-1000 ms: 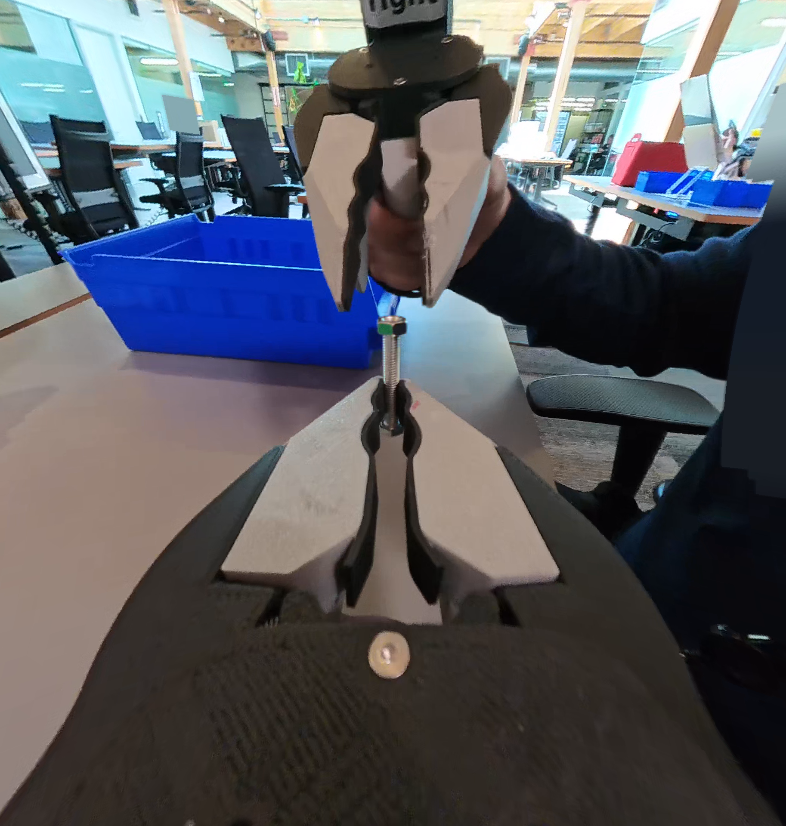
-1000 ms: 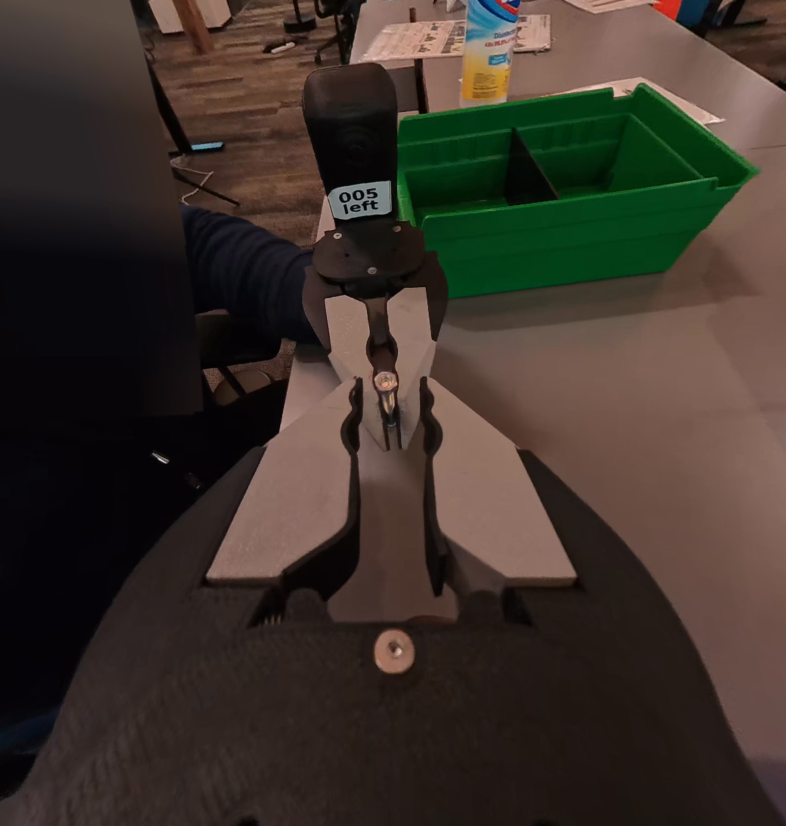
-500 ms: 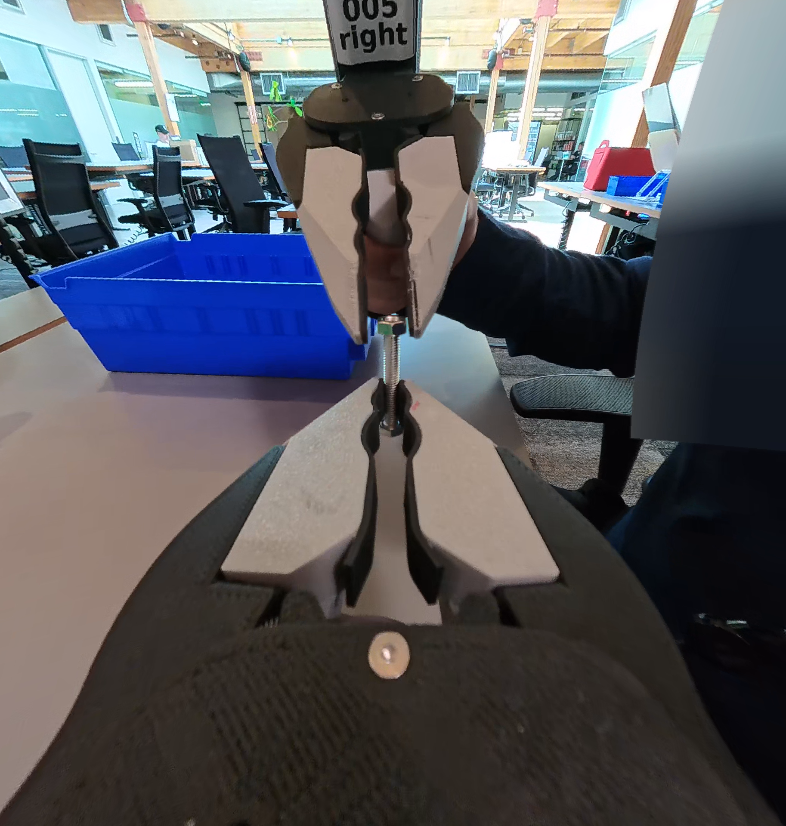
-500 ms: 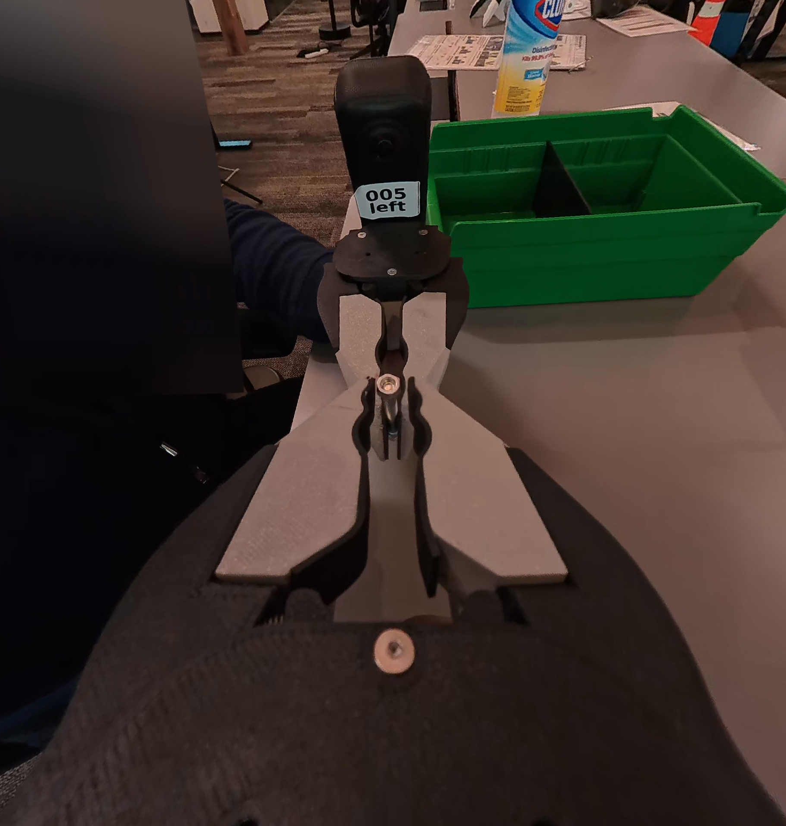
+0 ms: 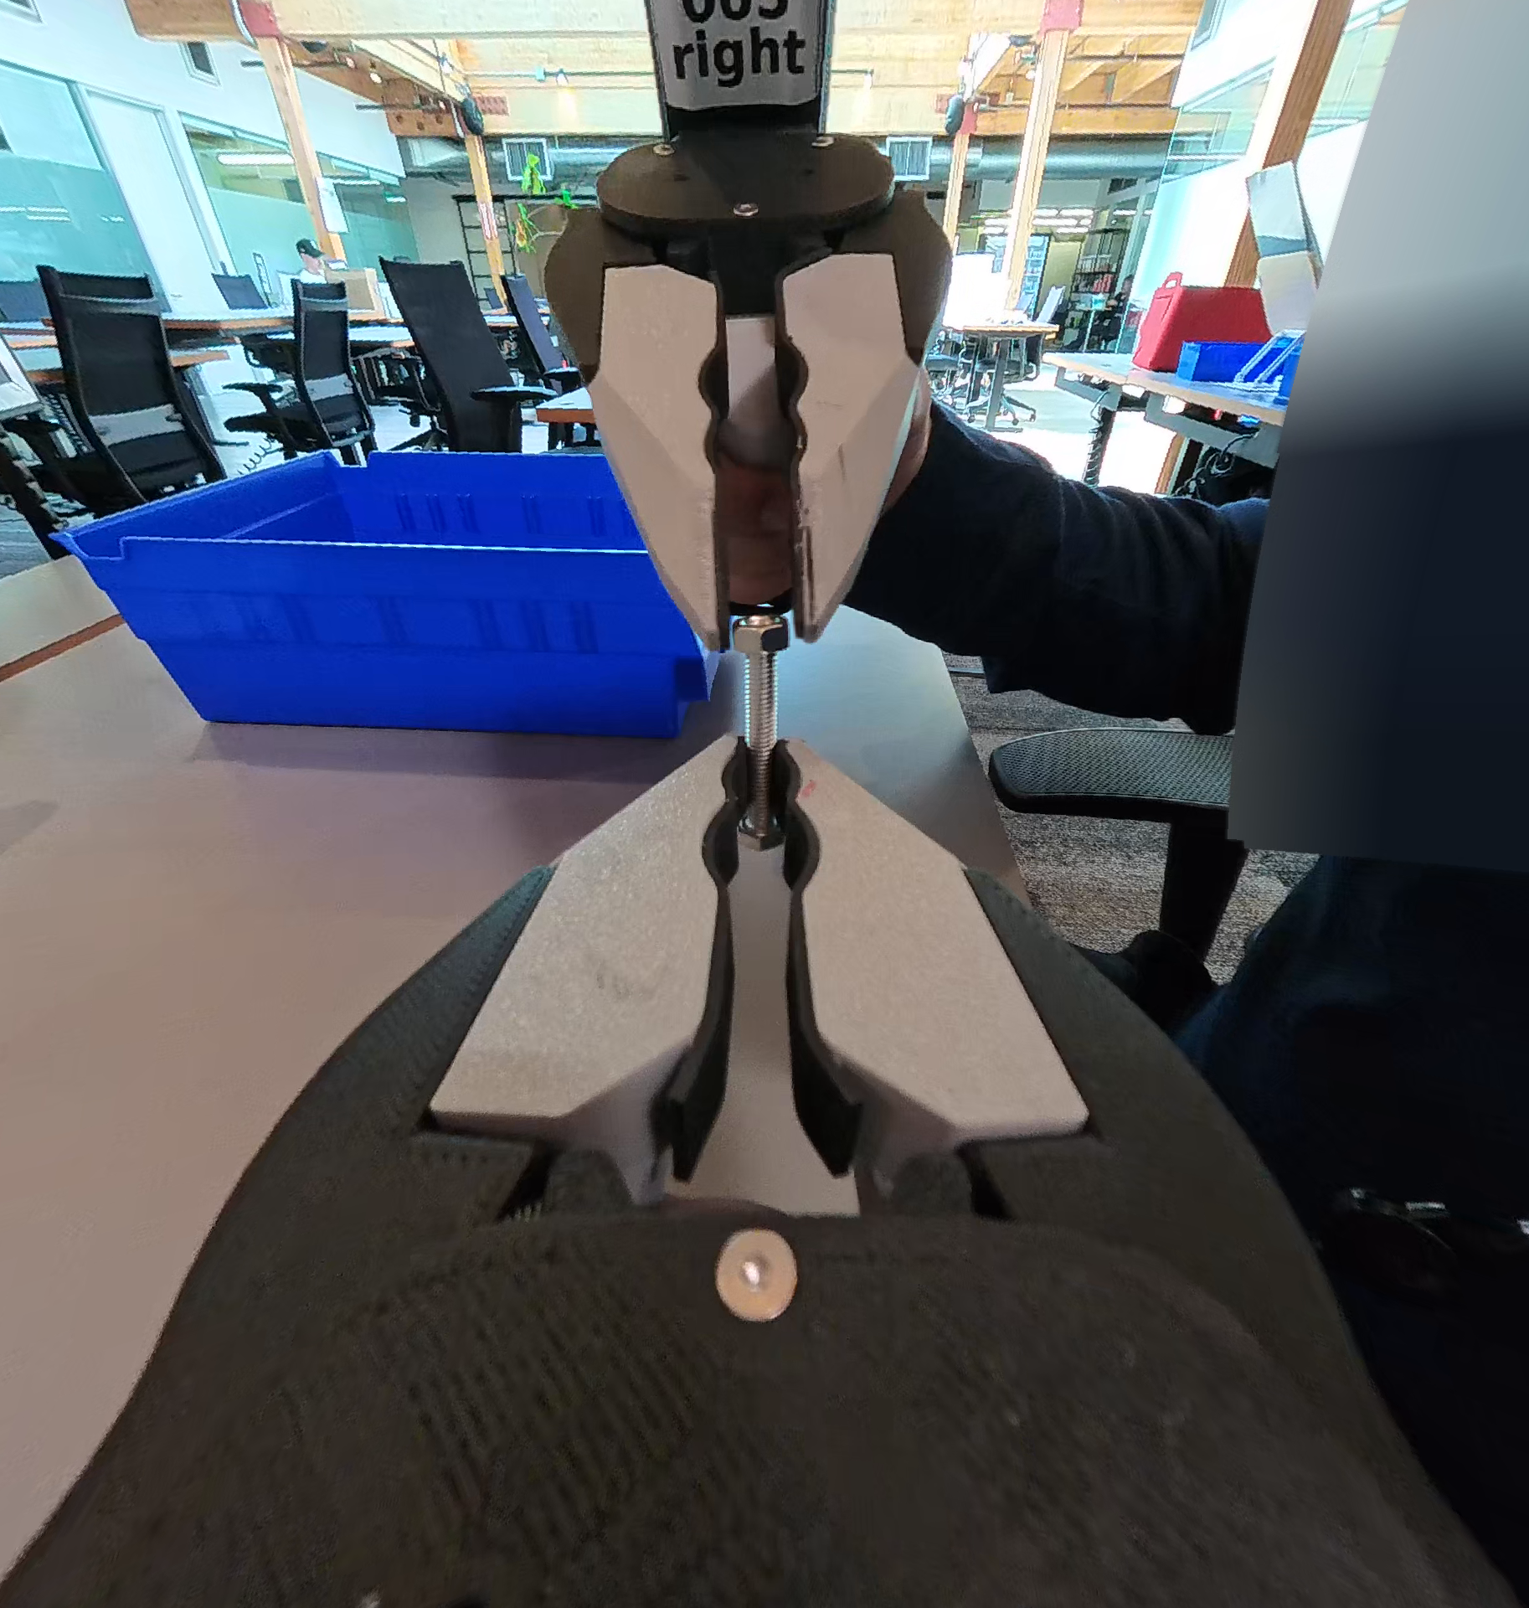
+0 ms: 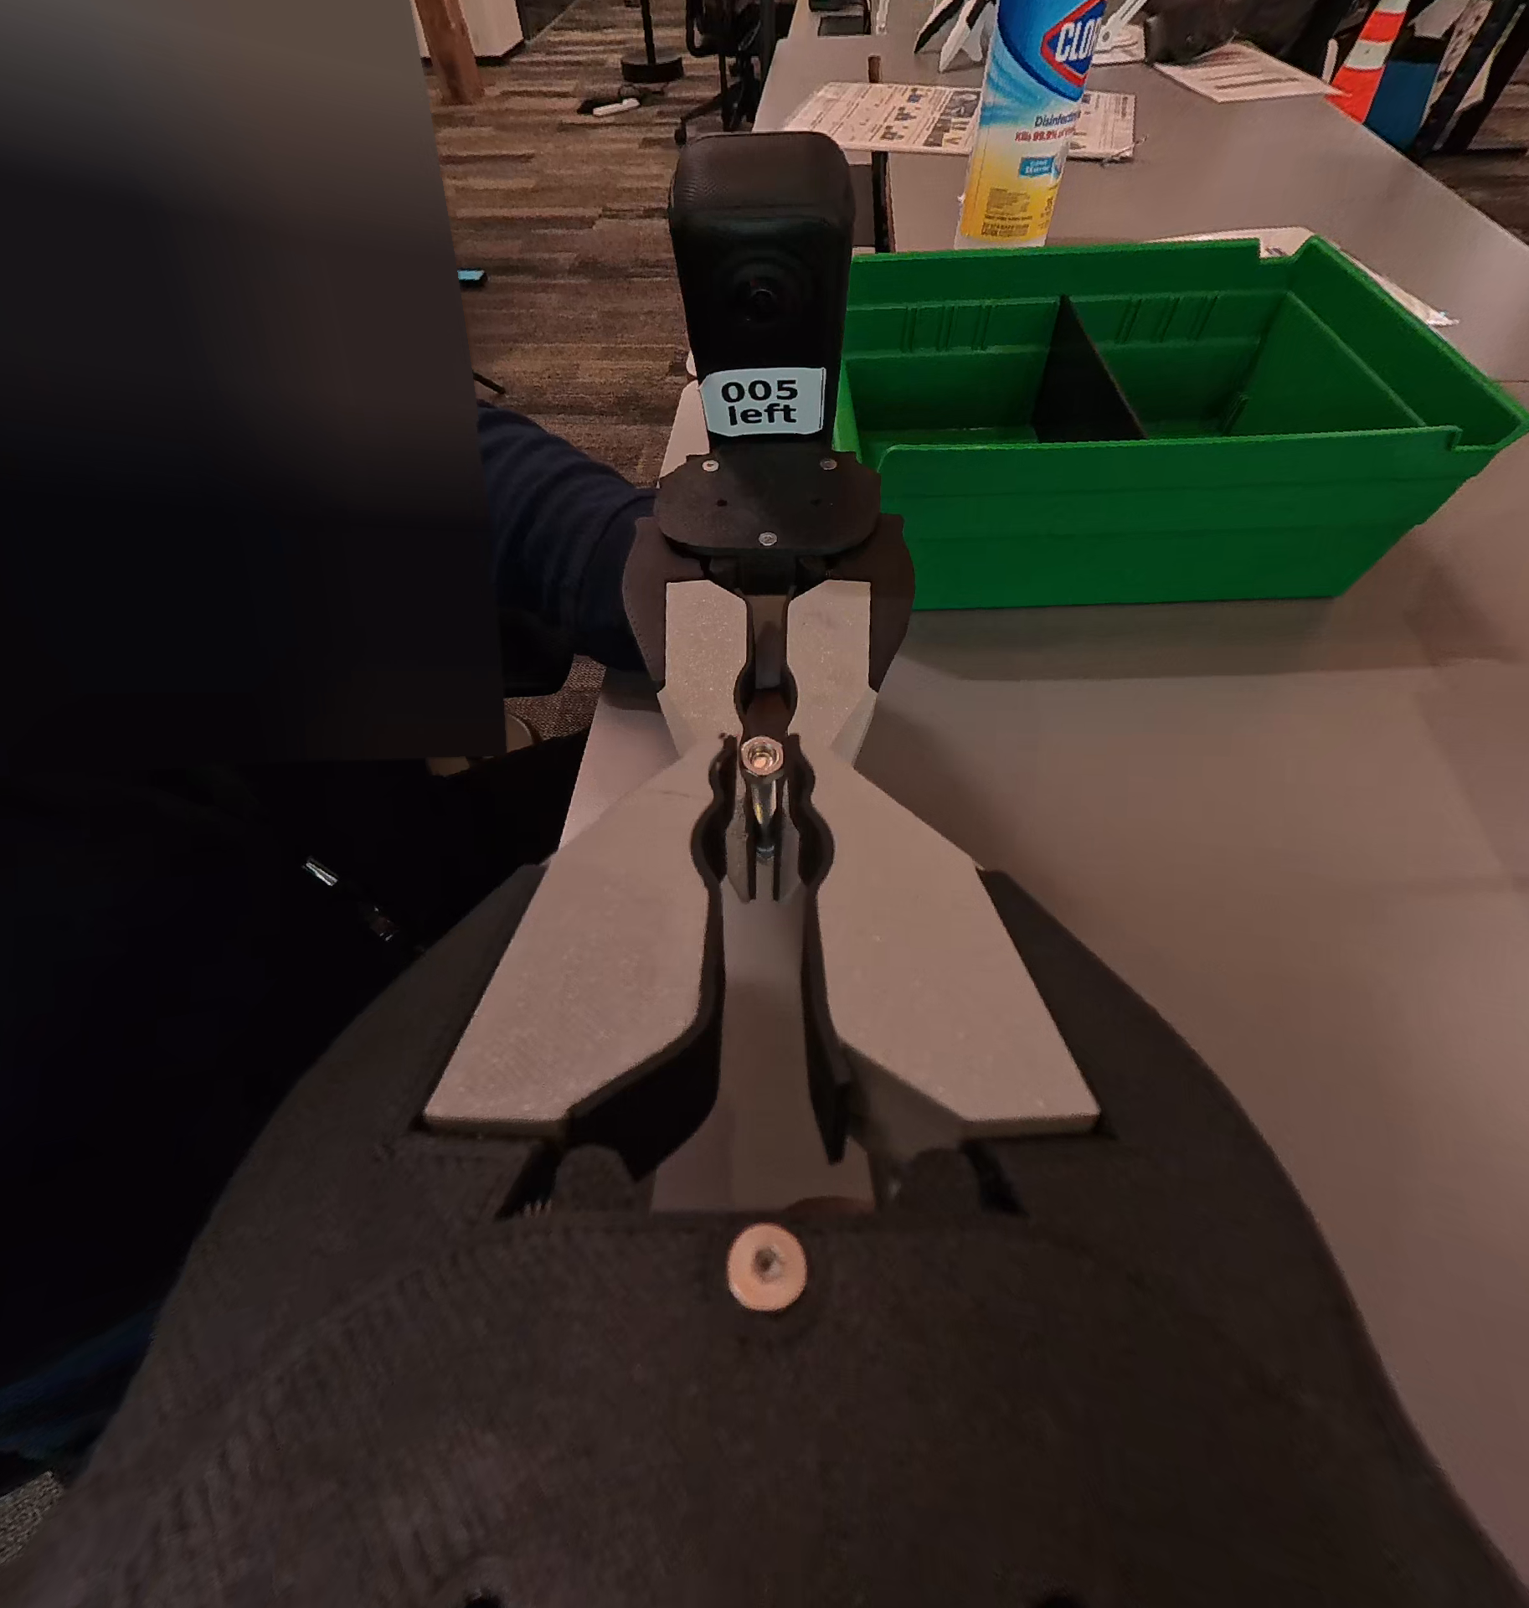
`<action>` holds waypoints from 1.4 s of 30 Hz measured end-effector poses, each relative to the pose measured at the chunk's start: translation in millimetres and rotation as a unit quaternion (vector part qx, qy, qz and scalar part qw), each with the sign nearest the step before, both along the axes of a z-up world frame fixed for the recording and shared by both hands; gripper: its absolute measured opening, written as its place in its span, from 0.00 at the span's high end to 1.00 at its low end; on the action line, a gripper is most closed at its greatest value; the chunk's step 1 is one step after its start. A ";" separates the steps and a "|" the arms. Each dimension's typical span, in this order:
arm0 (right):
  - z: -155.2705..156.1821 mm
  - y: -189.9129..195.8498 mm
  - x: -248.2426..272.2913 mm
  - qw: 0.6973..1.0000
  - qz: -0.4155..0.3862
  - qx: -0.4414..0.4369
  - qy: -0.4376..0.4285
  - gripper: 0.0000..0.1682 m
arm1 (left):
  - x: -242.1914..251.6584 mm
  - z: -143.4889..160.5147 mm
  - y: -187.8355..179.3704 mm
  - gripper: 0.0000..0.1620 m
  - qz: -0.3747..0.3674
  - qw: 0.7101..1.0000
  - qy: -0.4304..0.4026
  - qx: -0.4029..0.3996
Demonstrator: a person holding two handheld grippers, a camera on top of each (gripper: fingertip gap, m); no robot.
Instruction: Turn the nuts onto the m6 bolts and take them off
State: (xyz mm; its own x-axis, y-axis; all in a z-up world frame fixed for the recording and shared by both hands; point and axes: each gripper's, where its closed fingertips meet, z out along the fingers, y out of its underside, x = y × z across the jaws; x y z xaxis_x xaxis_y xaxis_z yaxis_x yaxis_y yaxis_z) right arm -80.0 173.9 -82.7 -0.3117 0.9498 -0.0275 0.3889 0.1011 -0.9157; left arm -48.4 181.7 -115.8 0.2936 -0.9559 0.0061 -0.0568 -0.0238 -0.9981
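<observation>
Nut reached by the right tool at the bolt's far end

Nut (image 5: 759,638) and bolt (image 5: 759,709) are held above the bench (image 5: 222,914), with the bolt's head end pinched between the pressed-together fingers of the left tool (image 5: 759,787) and its threaded shank pointing away from that tool. The nut sits at the far tip of the bolt. A second ago the right tool (image 5: 757,609) was held clear of the nut, with a visible gap; half a second ago its tips had been brought to the nut; now the nut is seen just between those tips, in both wrist views (image 6: 761,755). The right tool's fingers are still slightly spread, and whether the nut is already touched on both sides cannot be told. The bolt itself has not been shifted in the left tool's grip.

From this it is judged that the approach has been finished and the grasp is about to be made, so that the nut can be turned. Which direction is due, on or off, cannot be told. A blue bin (image 5: 378,600) stands on the bench beyond and to the left of the bolt, and a green bin (image 6: 1179,487) lies behind the left tool in the right wrist view.
</observation>
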 end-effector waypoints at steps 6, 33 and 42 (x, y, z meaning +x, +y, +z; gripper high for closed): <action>-2.2 0.0 -0.4 1.000 -0.002 0.007 -0.002 0.96 | 0.6 -1.3 0.2 0.99 0.000 1.000 0.003 -0.001; -18.1 33.4 -9.4 0.977 -0.204 0.027 -0.058 0.96 | -15.2 -18.3 36.7 0.99 0.142 0.987 0.074 0.028; -20.6 37.9 -11.5 0.968 -0.242 0.014 -0.059 0.96 | -18.0 -21.1 41.5 0.99 0.163 0.983 0.082 0.024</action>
